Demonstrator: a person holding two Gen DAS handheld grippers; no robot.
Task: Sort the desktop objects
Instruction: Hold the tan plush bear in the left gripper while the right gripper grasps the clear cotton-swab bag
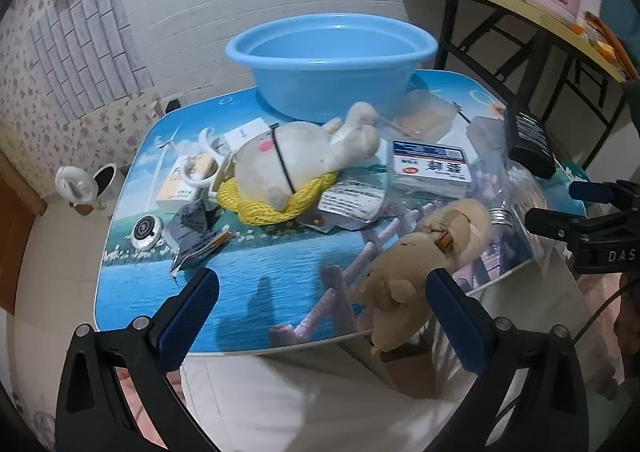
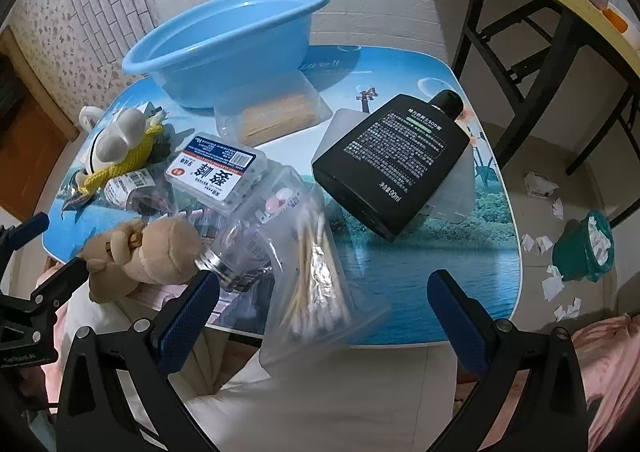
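A small table (image 1: 256, 272) with a printed lake picture holds many objects. An empty blue basin (image 1: 330, 64) (image 2: 224, 52) stands at the back. A white plush rabbit (image 1: 304, 156) lies on a yellow rope coil (image 1: 272, 204). A tan plush toy (image 1: 420, 264) (image 2: 144, 252) lies at the near edge. A black bottle (image 2: 392, 164), a labelled clear box (image 2: 216, 172) and a bag of cotton swabs (image 2: 316, 276) lie on the right side. My left gripper (image 1: 324, 300) is open and empty over the near edge. My right gripper (image 2: 324, 300) is open and empty above the swab bag.
A round tin (image 1: 148, 230), a grey packet (image 1: 192, 236) and small boxes (image 1: 188, 180) lie at the table's left. A yellow-topped desk (image 1: 520, 4) stands at the right. A green bin (image 2: 584, 248) and paper scraps lie on the floor.
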